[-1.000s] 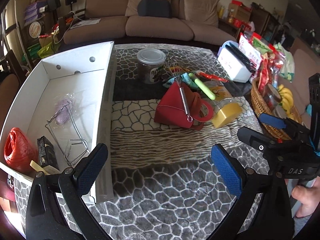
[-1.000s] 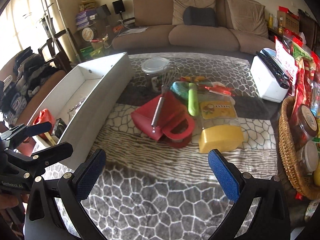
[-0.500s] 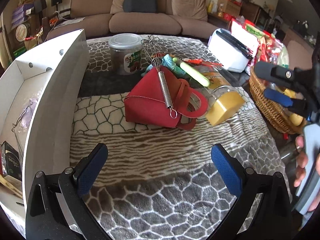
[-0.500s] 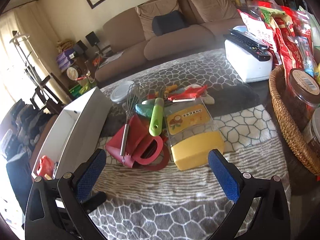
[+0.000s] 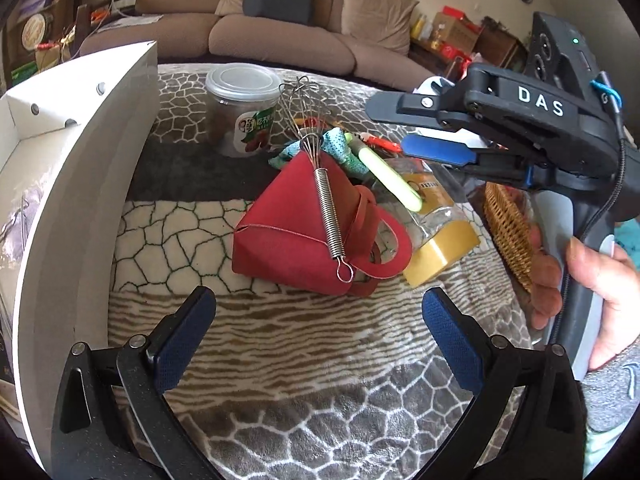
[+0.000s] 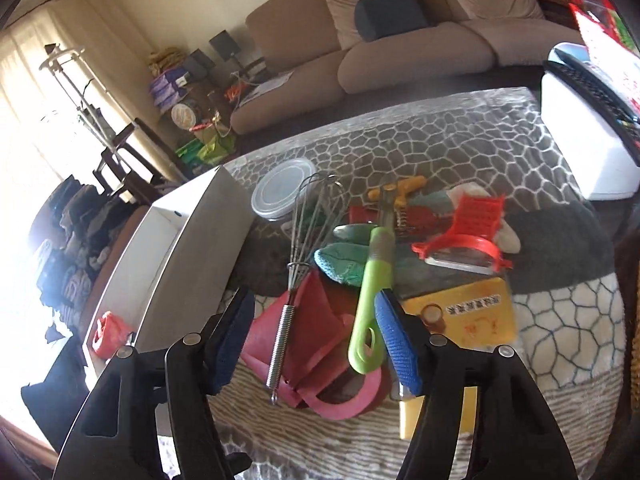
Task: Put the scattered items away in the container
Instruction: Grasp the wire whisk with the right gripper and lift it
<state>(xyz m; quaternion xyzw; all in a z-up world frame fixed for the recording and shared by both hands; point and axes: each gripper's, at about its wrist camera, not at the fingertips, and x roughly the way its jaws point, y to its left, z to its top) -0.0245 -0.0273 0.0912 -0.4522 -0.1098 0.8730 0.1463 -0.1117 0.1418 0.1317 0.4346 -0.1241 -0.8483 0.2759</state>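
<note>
A red pouch (image 5: 304, 232) lies on the patterned table with a metal whisk (image 5: 326, 204) across it. A green-handled tool (image 5: 390, 178), a teal cloth (image 5: 336, 148) and a yellow-lidded jar (image 5: 440, 240) lie behind. The white box (image 5: 84, 184) stands at the left. My left gripper (image 5: 318, 332) is open, just short of the pouch. My right gripper (image 6: 316, 344) is open above the pile, its fingers on either side of the whisk (image 6: 288, 312), the pouch (image 6: 316, 344) and the green tool (image 6: 372, 300). It shows in the left wrist view (image 5: 424, 128) too.
A clear lidded tub (image 5: 244, 108) stands behind the pile. A red plastic slicer (image 6: 468, 236) lies at the back right. A white appliance (image 6: 588, 136) and a wicker basket (image 5: 508, 224) stand at the right. The white box (image 6: 180, 264) holds a red bag (image 6: 106, 332).
My right gripper has swung in over the pile and narrowed from wide open to partly open. My left gripper has come closer to the red pouch.
</note>
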